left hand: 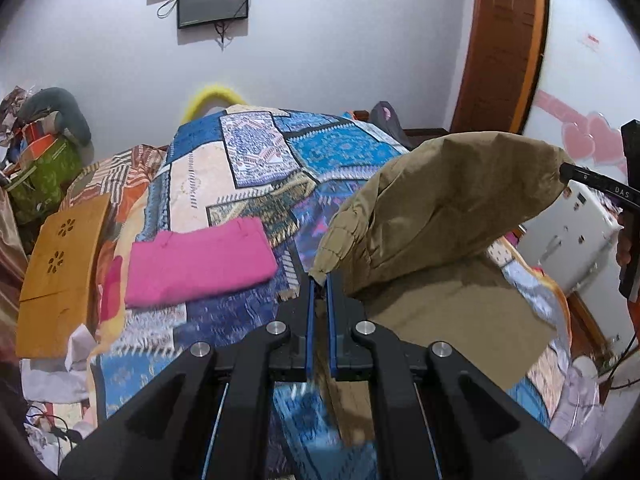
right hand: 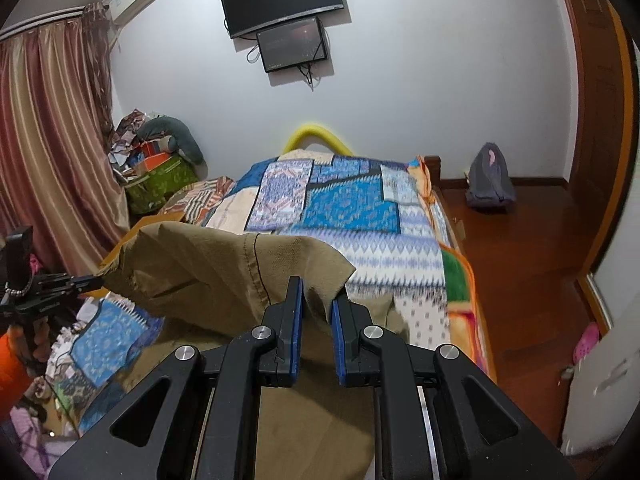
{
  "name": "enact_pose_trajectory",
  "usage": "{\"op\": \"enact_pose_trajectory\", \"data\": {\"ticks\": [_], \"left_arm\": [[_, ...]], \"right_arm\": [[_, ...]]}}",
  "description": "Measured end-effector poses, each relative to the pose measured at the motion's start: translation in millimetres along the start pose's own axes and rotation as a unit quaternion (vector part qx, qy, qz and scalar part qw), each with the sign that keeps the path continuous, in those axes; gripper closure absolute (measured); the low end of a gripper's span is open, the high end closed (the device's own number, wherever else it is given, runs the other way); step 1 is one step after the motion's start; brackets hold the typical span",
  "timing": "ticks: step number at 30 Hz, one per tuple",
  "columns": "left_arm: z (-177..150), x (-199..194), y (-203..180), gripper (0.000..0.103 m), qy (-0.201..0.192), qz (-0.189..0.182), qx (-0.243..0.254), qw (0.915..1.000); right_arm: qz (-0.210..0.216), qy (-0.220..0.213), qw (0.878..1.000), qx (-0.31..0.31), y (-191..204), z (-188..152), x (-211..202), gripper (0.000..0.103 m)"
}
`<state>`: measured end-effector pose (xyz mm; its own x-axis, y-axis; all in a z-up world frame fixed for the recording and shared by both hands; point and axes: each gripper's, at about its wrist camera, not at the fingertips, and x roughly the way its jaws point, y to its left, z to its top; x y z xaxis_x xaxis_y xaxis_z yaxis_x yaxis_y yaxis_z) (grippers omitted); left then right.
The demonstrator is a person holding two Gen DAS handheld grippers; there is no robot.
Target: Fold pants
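Khaki pants [left hand: 432,216] mid-fold, lifted over the bed [right hand: 352,204].
Your left gripper [left hand: 319,284] and right gripper [right hand: 318,300] each pinch an edge; lay it down, then fold again.

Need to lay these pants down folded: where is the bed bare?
Bare quilt beyond the pink stack, and along the right edge by the floor. Crowded at left: board, boxes. Both claws grip the pants.
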<state>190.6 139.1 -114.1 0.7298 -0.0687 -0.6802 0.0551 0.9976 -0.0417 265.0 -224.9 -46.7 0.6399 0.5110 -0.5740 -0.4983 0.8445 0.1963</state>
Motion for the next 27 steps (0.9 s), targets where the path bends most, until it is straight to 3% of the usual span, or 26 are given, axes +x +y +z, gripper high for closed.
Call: {"op": "enact_pose_trajectory", "data": {"ticks": [4,14,20,27], "left_arm": [[-23.8,-7.8,-6.9,0.098,-0.002,0.000,0.013,0.9999],[-82.2,-22.8,-10.3,0.101,0.010,-0.017,-0.012,0.9997],[-90.9,-18.8,-12.3,0.101,0.028,-0.016,-0.028,0.9991],[-78.0,-8.0,-28.9,0.101,0.035,-0.020,-0.018,0.9990]], "right_arm": [[-0.013,0.012,1.000,0.010,-0.6,-26.5,-6.7,0.091],[-0.026,0.060,0.997,0.045,-5.0,-98.3,-12.3,0.091],[-0.045,0.082,0.994,0.062,-13.2,-130.5,-13.0,0.091],[-0.070,0.122,0.988,0.058,-19.3,-160.5,-19.0,0.091]]}}
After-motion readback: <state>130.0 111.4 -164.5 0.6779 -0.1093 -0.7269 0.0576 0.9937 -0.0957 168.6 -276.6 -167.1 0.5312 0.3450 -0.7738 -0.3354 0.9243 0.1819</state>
